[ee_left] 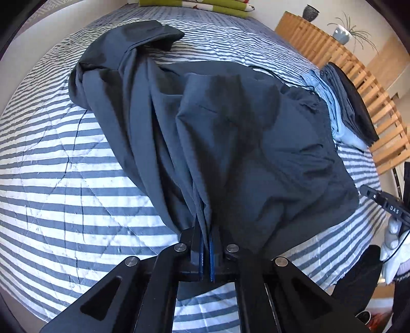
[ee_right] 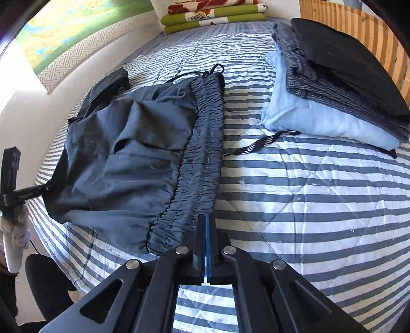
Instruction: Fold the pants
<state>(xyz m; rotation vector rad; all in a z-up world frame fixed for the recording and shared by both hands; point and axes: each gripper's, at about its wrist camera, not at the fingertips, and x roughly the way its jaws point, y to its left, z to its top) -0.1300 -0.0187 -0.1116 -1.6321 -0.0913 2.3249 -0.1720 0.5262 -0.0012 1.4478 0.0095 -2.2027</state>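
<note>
Dark grey-blue pants [ee_left: 230,128] lie crumpled on the striped quilt [ee_left: 64,179], one leg trailing off to the far left. My left gripper [ee_left: 206,228] is shut on a bunched fold at the near edge, and the cloth rises into its pads. In the right wrist view the pants [ee_right: 133,153] lie left of centre with the gathered elastic waistband [ee_right: 205,128] running straight toward me. My right gripper [ee_right: 206,217] is shut on the near end of that waistband. Each view shows the other gripper at its side edge, held by a white-gloved hand [ee_right: 15,230].
A stack of folded clothes [ee_right: 333,89], light blue, checked grey and black, sits at the right of the bed beside a wooden slatted board [ee_left: 333,51]. A black-and-white strap [ee_right: 256,146] lies by the stack. Green folded blankets [ee_right: 212,18] rest at the far end.
</note>
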